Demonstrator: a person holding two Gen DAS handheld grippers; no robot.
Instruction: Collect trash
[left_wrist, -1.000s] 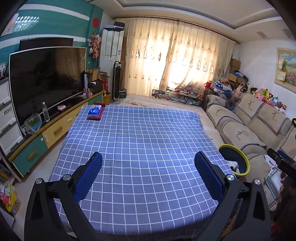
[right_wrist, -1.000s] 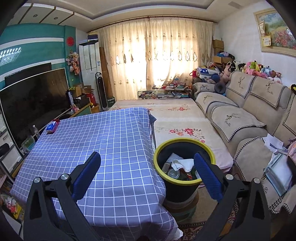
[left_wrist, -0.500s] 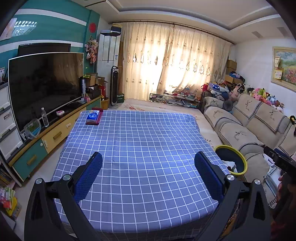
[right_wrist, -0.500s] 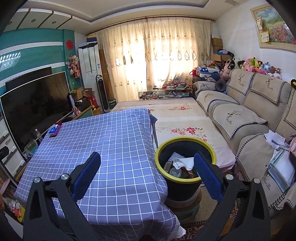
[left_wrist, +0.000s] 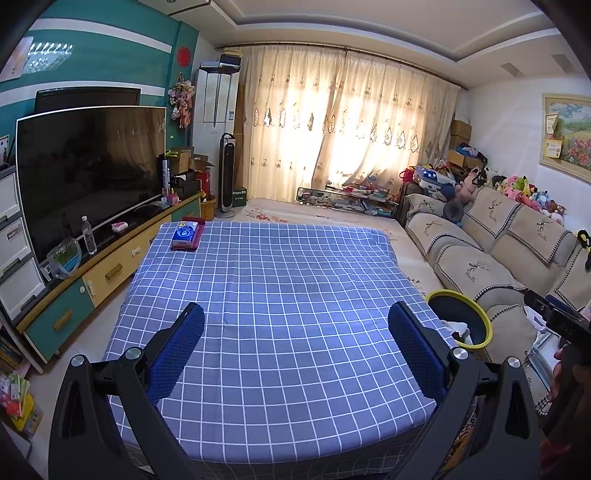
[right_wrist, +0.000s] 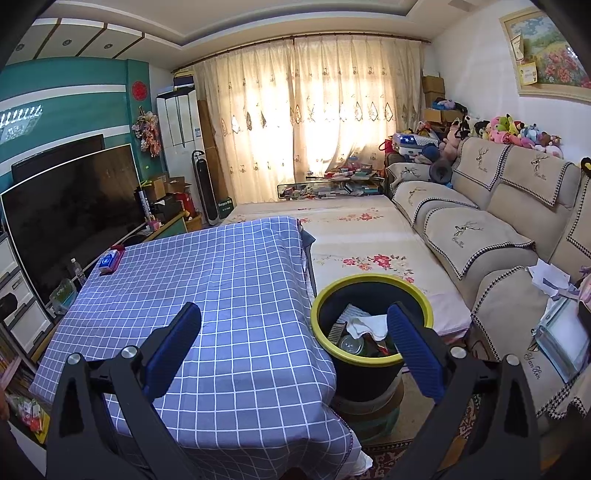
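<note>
A black trash bin with a yellow rim (right_wrist: 371, 281) (left_wrist: 476, 314) stands on the floor at the table's right side. Inside it lie a crumpled white tissue (right_wrist: 369, 325), a can and other scraps. The table wears a blue checked cloth (left_wrist: 280, 295) (right_wrist: 207, 280). At its far left corner sits a blue tissue pack on a red box (left_wrist: 185, 235) (right_wrist: 109, 260). My left gripper (left_wrist: 295, 328) hangs open over the table's near half, holding nothing. My right gripper (right_wrist: 293, 325) is open and empty above the table's right edge, its right finger over the bin.
A large TV (left_wrist: 88, 166) on a low cabinet with a water bottle (left_wrist: 88, 240) lines the left wall. A beige sofa (right_wrist: 498, 229) with plush toys runs along the right. A floral mat (right_wrist: 362, 236) covers the floor beyond the bin. A hand holding the other gripper (left_wrist: 569, 369) shows at right.
Both grippers have drawn back and risen slightly, so the table and bin look a little farther and lower. Both stay open and empty.
</note>
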